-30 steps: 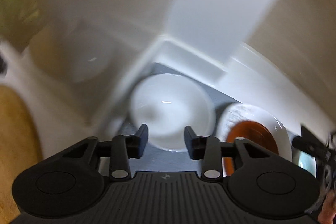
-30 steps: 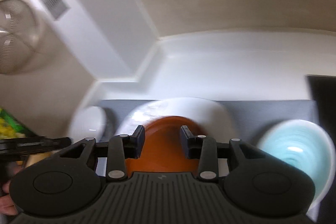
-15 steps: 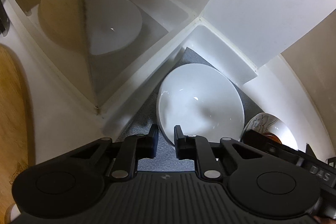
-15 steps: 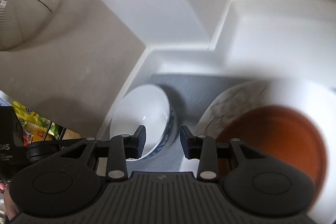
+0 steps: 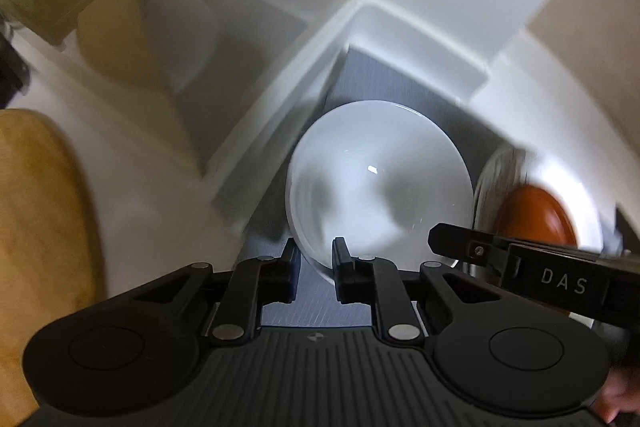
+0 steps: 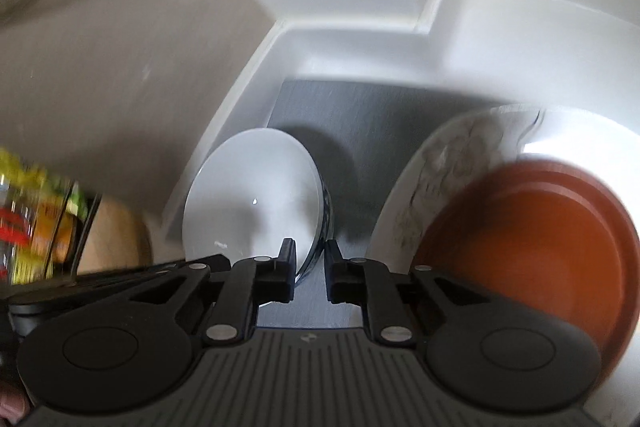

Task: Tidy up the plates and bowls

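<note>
One legible marking is present. In the left wrist view, the raised letters "DAS" stand on the black side bar of the right tool, at the lower right of the picture. A small round logo is embossed at the top centre of each ribbed tool body; its content cannot be read. In the right wrist view, coloured packaging at the left edge carries print, blurred beyond reading.

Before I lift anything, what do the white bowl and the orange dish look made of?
White bowl: probably glazed ceramic, glossy, with a sharp bright glint inside and a blue pattern outside. Orange dish: smooth and duller, with only soft sheen; plastic or matte-glazed ceramic, blur leaves it open.
</note>
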### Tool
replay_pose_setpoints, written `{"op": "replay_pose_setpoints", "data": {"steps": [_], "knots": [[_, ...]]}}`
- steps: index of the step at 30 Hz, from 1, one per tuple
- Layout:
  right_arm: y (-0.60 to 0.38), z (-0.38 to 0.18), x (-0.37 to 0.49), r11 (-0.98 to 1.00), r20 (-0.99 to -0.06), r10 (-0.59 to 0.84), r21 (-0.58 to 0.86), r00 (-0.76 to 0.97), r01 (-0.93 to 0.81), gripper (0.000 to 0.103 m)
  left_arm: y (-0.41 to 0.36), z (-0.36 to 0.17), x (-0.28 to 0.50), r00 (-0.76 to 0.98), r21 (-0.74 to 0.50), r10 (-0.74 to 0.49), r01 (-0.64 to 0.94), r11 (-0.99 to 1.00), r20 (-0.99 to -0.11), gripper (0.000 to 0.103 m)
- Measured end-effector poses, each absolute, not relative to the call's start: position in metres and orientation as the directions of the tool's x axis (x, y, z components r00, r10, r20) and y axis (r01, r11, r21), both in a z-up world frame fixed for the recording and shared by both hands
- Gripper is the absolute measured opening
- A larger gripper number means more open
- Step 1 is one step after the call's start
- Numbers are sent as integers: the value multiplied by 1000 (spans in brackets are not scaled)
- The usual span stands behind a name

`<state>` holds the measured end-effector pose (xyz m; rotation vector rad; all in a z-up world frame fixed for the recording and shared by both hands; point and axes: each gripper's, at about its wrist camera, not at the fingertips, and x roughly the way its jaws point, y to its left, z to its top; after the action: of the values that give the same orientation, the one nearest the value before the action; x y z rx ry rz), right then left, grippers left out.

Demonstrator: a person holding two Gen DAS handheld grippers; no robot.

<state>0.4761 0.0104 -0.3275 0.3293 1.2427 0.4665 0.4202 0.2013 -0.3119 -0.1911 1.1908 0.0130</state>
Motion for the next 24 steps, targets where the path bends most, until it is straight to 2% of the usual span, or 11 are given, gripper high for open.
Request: {"op": "replay_pose_setpoints", "data": {"steps": [5,16,24], "knots": [[14,-329,450,844,-819,534,499,209,-196,18,207,-313,394,367,-130,-93,-78,988,-925,18],[8,-322,443,839,-803,543,509,246,-190,21,237,-318,414,389,-186,-121,-135,973,-913,18],[7,-329,453,854,-814,521,495,258,-161,21,227,-328,413,398,-154,-94,-122,980,-913,16]]}}
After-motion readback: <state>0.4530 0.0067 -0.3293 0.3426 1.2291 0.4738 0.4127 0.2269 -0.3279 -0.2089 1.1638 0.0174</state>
